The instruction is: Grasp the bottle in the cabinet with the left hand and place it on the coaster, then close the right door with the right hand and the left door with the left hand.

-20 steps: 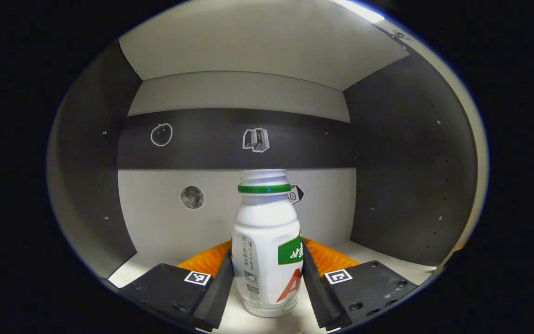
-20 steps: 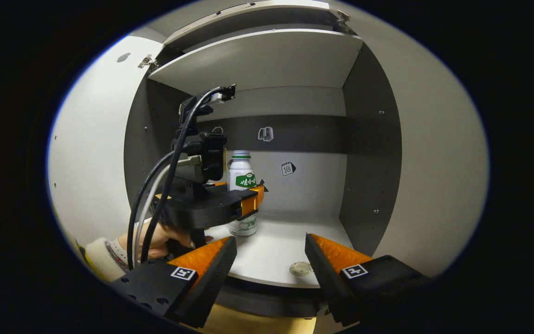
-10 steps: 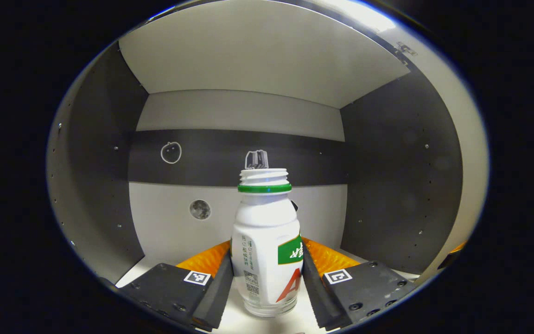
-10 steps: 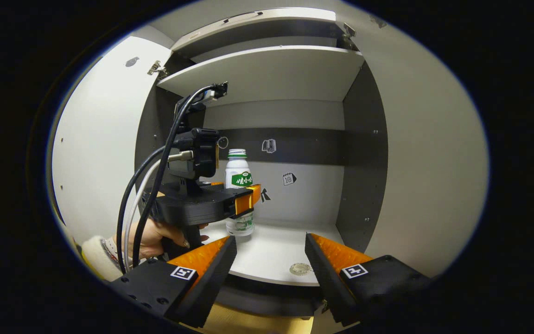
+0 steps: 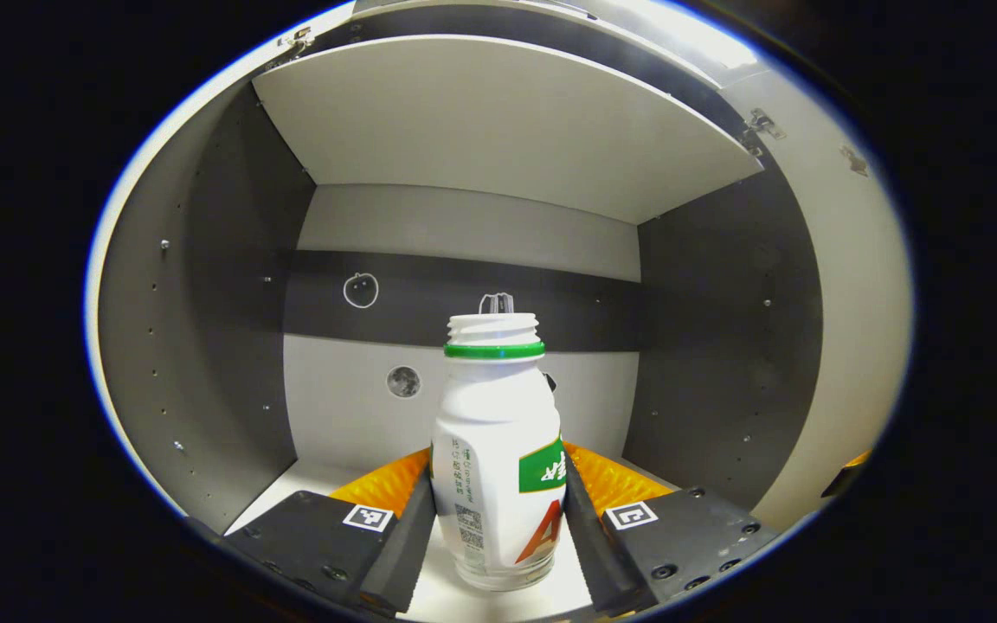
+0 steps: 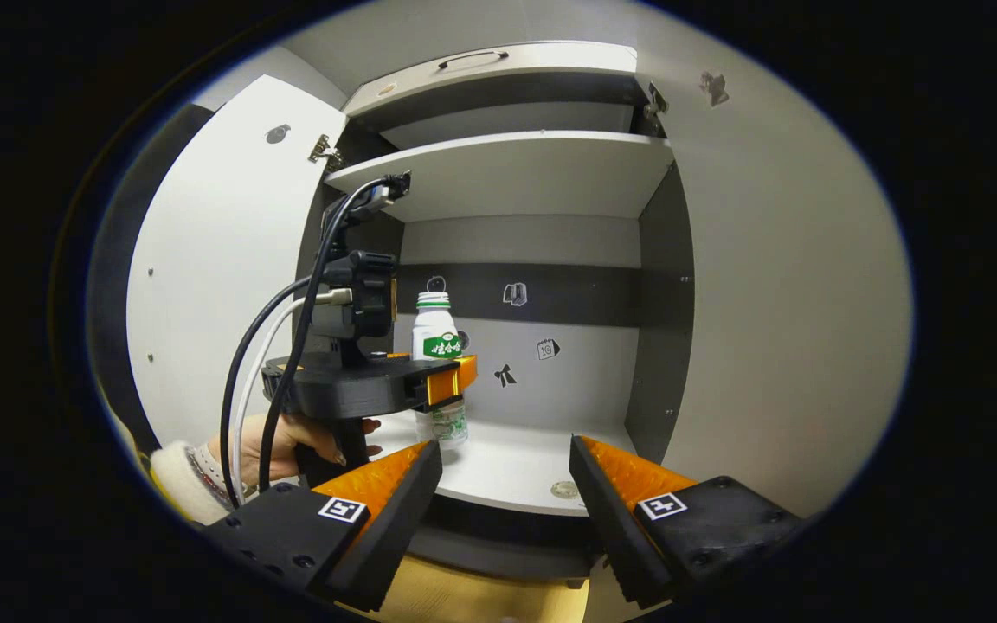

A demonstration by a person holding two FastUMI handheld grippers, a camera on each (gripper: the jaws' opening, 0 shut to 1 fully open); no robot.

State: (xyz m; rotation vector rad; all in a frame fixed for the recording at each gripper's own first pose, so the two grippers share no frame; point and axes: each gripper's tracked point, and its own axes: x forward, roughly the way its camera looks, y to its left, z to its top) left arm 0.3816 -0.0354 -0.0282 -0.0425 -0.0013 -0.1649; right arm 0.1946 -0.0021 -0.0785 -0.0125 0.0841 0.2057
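The left hand-held gripper (image 5: pixel 498 510) was clenched on the white drink bottle (image 5: pixel 496 450), both fingers pressing its lower body; the bottle stood upright just above the cabinet shelf (image 6: pixel 507 472), near its front edge. The right hand-held gripper (image 6: pixel 505 489) hung released in front of the cabinet. To do the step well — draw the bottle straight out, upright, between the open left door (image 6: pixel 221 260) and right door (image 6: pixel 784 285), then lower it onto the coaster.

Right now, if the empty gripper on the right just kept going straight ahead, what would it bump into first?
Probably the front edge of the cabinet shelf, near the small round disc on it. The right gripper points there, open; depth is uncertain. The bottle stands off to its left.
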